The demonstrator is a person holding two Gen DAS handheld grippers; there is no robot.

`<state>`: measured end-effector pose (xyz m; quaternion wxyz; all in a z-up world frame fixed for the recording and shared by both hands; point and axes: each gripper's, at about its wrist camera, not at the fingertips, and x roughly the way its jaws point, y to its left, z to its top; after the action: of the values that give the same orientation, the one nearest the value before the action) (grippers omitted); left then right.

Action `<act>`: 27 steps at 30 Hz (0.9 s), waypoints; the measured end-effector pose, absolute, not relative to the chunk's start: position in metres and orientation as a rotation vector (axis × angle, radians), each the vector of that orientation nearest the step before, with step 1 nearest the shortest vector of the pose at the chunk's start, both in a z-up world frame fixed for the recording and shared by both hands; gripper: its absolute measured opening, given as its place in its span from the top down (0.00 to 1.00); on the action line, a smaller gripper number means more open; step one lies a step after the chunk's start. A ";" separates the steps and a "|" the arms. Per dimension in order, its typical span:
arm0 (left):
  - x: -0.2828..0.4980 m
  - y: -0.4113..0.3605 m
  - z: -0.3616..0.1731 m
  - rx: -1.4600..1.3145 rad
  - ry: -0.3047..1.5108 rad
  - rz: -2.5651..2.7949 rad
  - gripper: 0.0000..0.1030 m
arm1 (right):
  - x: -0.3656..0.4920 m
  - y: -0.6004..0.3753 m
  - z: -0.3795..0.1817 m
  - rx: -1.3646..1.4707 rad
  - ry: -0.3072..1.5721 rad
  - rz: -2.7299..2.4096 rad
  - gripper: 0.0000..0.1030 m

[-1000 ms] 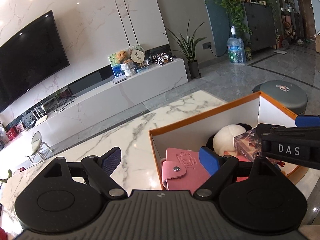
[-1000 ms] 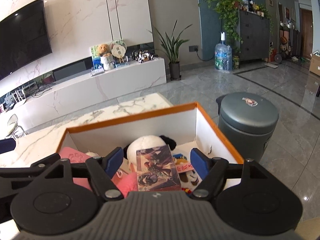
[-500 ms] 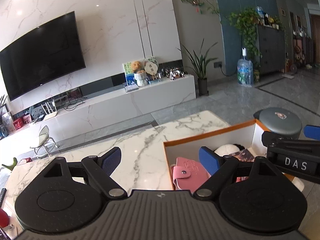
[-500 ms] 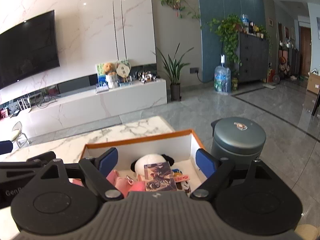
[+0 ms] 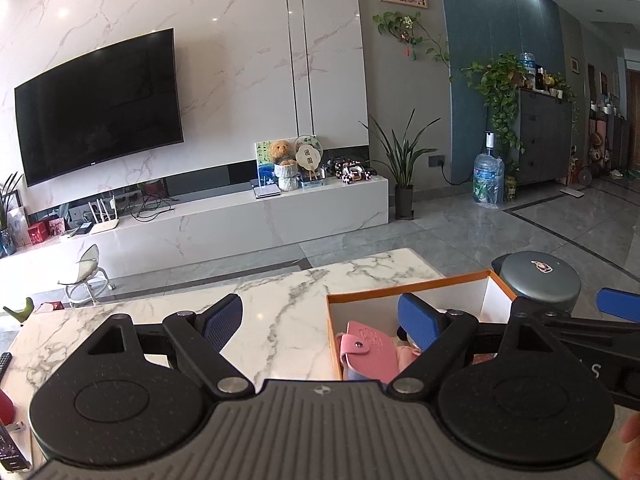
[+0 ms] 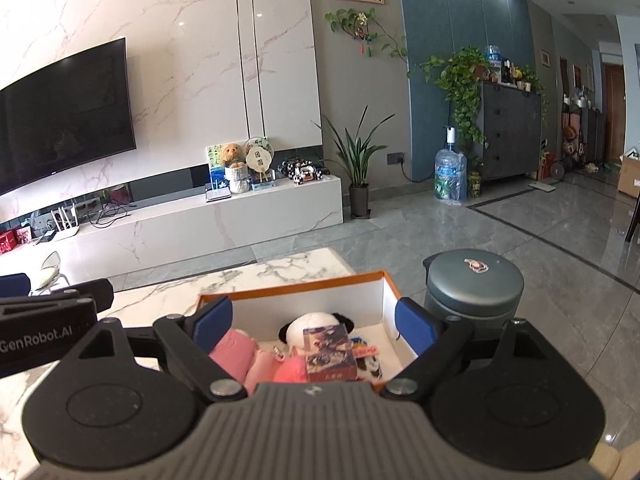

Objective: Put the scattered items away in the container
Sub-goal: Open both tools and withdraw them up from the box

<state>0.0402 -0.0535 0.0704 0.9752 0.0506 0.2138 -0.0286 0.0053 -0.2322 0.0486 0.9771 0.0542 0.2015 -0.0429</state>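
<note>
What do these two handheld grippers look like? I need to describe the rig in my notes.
Both are matte black with ribbed grey bases, round black discs and silver pivot bolts. The left gripper and right gripper have blue-padded fingers. White "GenRobot.AI" lettering marks the left gripper's side.

Orange-rimmed white box [image 6: 384, 300] on marble holds panda plush [image 6: 310, 324], card box [image 6: 330, 354], pink wallet [image 5: 366, 350].

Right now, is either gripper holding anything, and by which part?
Nothing is held. The left gripper is open and empty. The right gripper is opening with nothing between its fingers; the card box lies in the orange box.
</note>
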 end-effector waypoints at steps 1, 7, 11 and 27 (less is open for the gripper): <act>0.035 -0.053 0.069 0.102 0.435 -0.060 0.02 | 0.003 -0.231 0.048 0.109 0.412 -0.086 0.12; 0.022 -0.044 0.057 0.071 0.469 -0.065 0.02 | -0.013 -0.222 0.042 0.079 0.435 -0.091 0.11; 0.013 -0.039 0.047 0.054 0.489 -0.074 0.02 | -0.023 -0.216 0.034 0.063 0.457 -0.103 0.10; -0.008 -0.030 0.019 0.013 0.602 -0.070 0.02 | -0.056 -0.207 0.010 0.042 0.510 -0.129 0.09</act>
<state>-0.0080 -0.0299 0.0186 0.9545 0.0064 0.2962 -0.0345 -0.0557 -0.2072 0.0103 0.9654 0.0209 0.2519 -0.0636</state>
